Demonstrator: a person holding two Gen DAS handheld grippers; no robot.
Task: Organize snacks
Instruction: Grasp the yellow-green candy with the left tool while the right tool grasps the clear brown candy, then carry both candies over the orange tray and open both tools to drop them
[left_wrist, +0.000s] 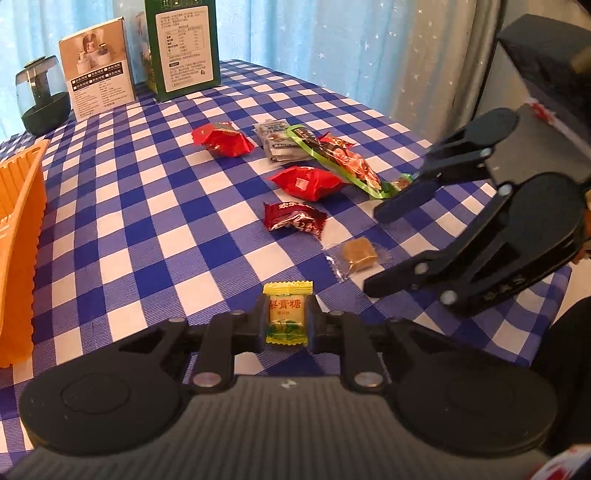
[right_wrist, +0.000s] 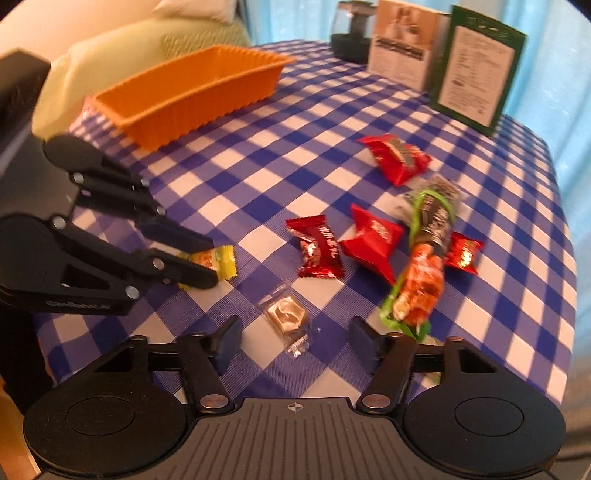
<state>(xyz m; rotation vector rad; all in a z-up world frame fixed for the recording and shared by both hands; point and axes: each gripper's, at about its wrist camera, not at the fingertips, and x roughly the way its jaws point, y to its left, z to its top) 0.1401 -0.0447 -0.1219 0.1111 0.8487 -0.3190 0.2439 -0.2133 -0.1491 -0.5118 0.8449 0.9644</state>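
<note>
While pinched, yellow candy (left_wrist: 287, 317) fills left gripper (left_wrist: 287, 323).

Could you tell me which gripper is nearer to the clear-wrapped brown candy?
Right. The right gripper hovers open just in front of the brown candy; the left gripper is off to its side, shut on the yellow candy.

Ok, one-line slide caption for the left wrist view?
Left gripper shut on yellow candy; right gripper open near clear-wrapped brown candy.
</note>
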